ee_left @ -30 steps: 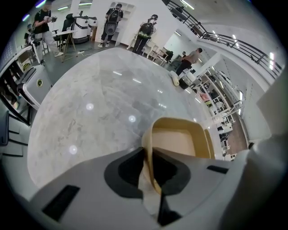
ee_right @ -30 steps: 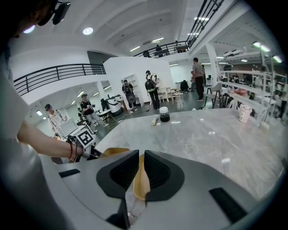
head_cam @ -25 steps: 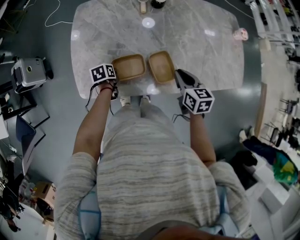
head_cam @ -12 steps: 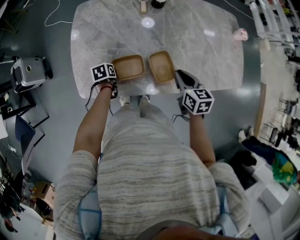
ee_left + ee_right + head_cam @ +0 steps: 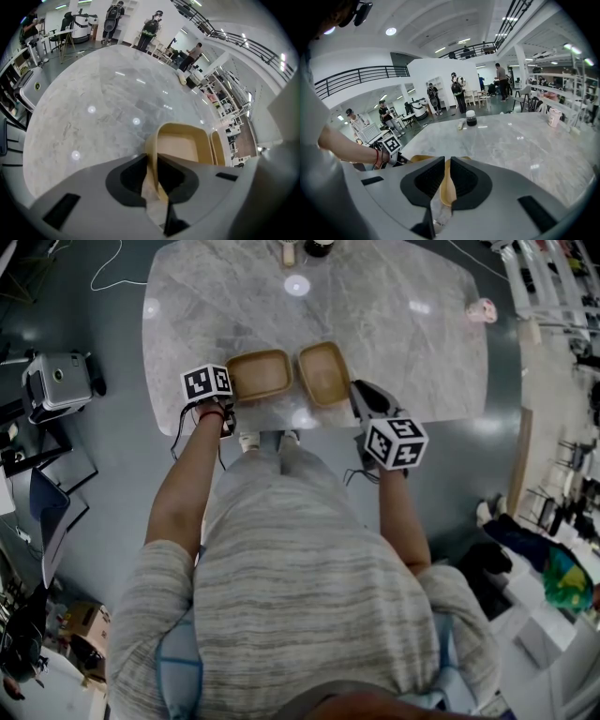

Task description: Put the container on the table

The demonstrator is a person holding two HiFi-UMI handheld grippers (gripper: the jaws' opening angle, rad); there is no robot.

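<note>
Two containers at the table's near edge, each with a gripper clamped on it.

Almost nothing has moved over the last second. The left container [image 5: 257,374] and the right container [image 5: 323,373] lie side by side, nearly touching, at the near edge of the table [image 5: 394,334], exactly where they were a moment ago. The left gripper [image 5: 151,164] is closed on the left container's wall, with the tan rim pinched between its jaws. The right gripper [image 5: 446,180] likewise grips the right container's rim. With motion stopped and both containers seemingly resting on the marble, the placing looks all but done. What seems left is to open the jaws and draw back without dragging either container off the near edge.
</note>
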